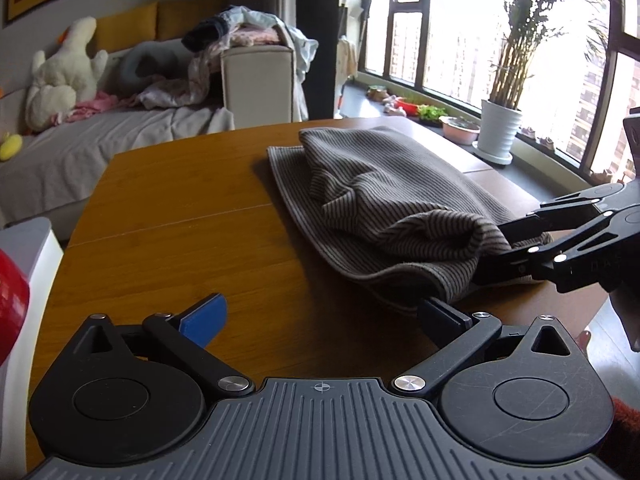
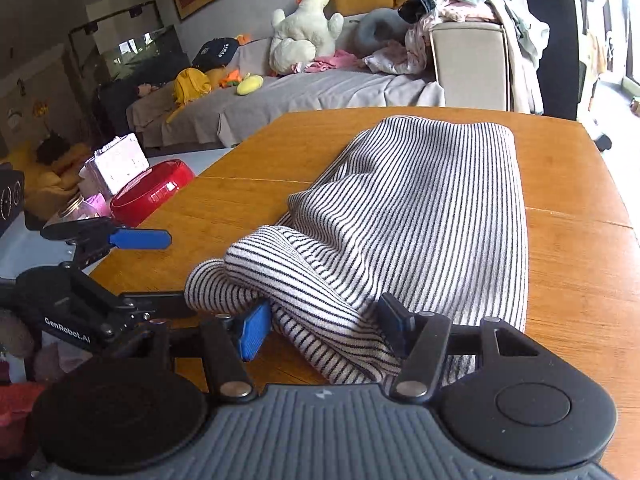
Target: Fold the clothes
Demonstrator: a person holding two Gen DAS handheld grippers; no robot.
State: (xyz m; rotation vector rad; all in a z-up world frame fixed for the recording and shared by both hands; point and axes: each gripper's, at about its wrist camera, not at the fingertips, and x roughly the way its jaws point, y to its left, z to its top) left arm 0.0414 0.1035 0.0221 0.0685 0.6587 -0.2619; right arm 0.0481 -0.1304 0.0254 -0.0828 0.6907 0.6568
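Striped garment point(image 2: 420, 216) lies part-folded on wooden table point(image 1: 168, 220). Right gripper point(image 2: 324, 324) straddles bunched near end, apparently not clamped; left gripper point(image 1: 320, 304) spread wide, empty, likely awaiting next fold.

wooden table point(image 2: 568, 184) bearing a striped knit garment point(image 2: 420, 216) crumpled along its near edge

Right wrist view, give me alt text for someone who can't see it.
A striped knit garment lies on a wooden table, its near end bunched between the open right tongs. The left tongs reach in from the left, also open, one finger under the bunched cloth. A sofa with a white plush toy sits behind.
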